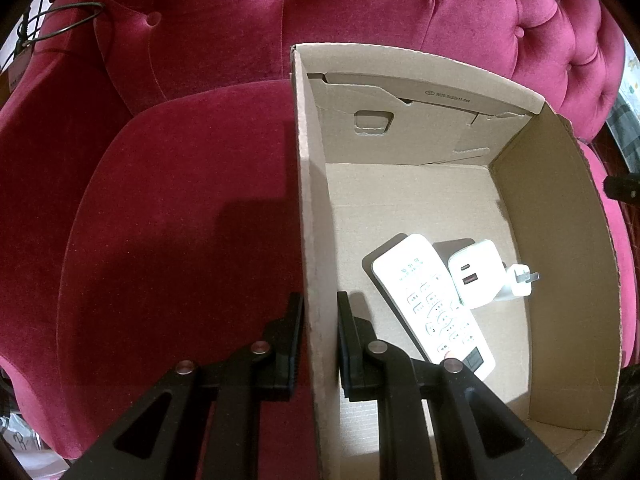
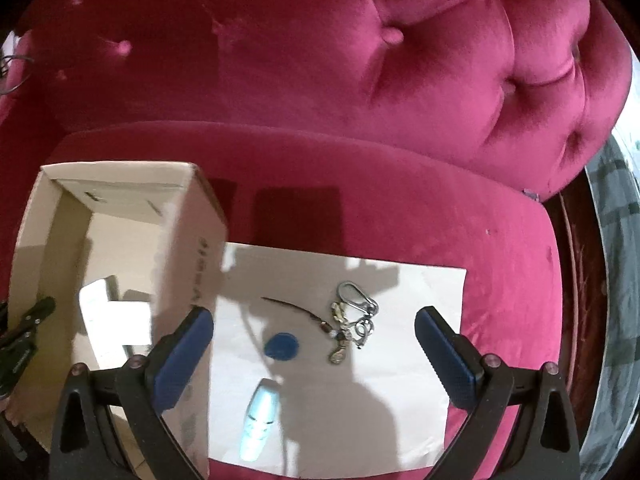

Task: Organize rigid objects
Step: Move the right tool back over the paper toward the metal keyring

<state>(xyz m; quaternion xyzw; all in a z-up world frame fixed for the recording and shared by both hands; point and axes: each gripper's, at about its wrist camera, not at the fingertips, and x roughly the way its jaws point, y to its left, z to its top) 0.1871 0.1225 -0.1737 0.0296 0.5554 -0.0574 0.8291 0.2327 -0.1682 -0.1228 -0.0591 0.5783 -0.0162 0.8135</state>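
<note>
Three loose things lie between the right gripper's (image 2: 314, 344) wide-open, empty jaws: nearest a pale blue tube (image 2: 258, 424), long axis running away, then a blue disc (image 2: 282, 346), then keys (image 2: 354, 320). The left gripper (image 1: 318, 344) clamps the cardboard box (image 1: 312, 208) wall.

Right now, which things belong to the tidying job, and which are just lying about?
Job: cardboard box, remote, charger, keyring, blue disc, pale tube, left gripper, right gripper.
Lying about: paper sheet, sofa, wire.
</note>
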